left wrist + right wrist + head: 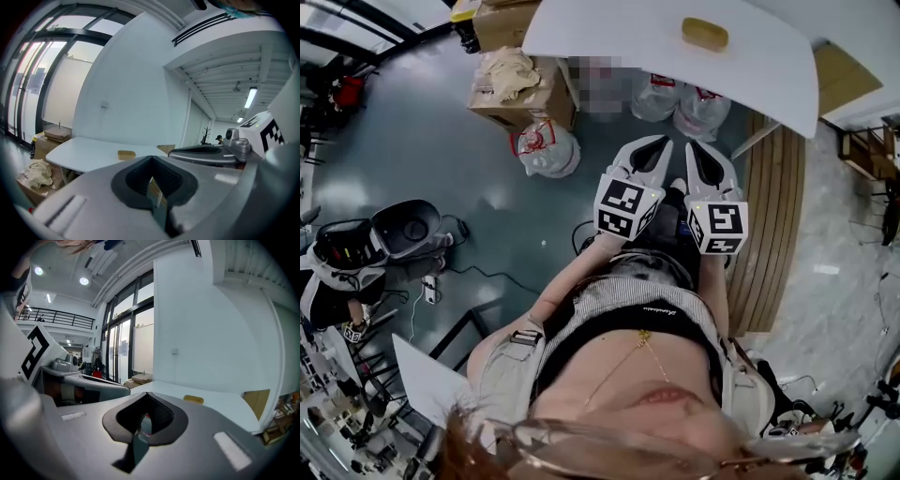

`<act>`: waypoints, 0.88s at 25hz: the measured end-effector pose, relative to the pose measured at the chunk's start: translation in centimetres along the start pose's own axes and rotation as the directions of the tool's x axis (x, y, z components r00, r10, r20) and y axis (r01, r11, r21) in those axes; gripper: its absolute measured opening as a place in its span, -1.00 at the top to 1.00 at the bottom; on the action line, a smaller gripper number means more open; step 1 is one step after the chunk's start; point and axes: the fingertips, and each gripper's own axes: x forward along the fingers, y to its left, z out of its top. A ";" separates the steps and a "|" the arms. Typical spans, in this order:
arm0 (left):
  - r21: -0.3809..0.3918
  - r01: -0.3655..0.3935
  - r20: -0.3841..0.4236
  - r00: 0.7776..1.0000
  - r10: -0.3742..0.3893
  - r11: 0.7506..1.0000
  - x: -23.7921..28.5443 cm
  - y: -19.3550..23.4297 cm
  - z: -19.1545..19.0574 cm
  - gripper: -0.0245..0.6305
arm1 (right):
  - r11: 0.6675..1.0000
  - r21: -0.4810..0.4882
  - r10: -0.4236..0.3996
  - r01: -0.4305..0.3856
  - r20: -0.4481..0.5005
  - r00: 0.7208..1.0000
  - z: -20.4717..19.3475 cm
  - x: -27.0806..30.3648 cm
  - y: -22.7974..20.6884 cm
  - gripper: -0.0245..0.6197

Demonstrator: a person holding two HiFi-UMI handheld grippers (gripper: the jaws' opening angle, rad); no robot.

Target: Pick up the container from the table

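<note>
A small tan, flat container [705, 34] lies near the far edge of the white table [609, 37]. It is also in the left gripper view, container [126, 154], and in the right gripper view, container [193, 399], ahead of the jaws on the tabletop. My left gripper [663, 142] and right gripper [693, 146] hang side by side in front of the table's near edge, well short of the container. Both point toward the table. In both gripper views the jaws are closed together with nothing between them: left gripper [151, 158], right gripper [146, 394].
Two large water bottles [680, 101] stand under the table. To the left sit a cardboard box with cloth on it [517, 84] and another water bottle [547, 150]. Wooden slats [776, 225] run along the right. A scooter [380, 242] is parked at far left.
</note>
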 end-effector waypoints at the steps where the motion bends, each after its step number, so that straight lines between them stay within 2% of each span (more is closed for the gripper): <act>1: -0.004 -0.003 0.000 1.000 0.003 1.000 0.1 0.2 0.0 0.92 | 1.000 -0.002 0.006 -0.006 -0.002 1.000 0.0 0.3 0.1 0.84; 12: -0.041 -0.038 0.003 0.999 0.038 0.998 1.8 2.8 0.6 0.92 | 0.997 -0.032 0.073 -0.073 -0.023 0.997 0.9 4.1 -0.4 0.84; 22: -0.043 -0.046 -0.020 0.999 0.045 0.998 5.5 4.3 1.2 0.92 | 0.998 -0.009 0.067 -0.067 -0.034 0.997 1.1 7.1 -4.1 0.84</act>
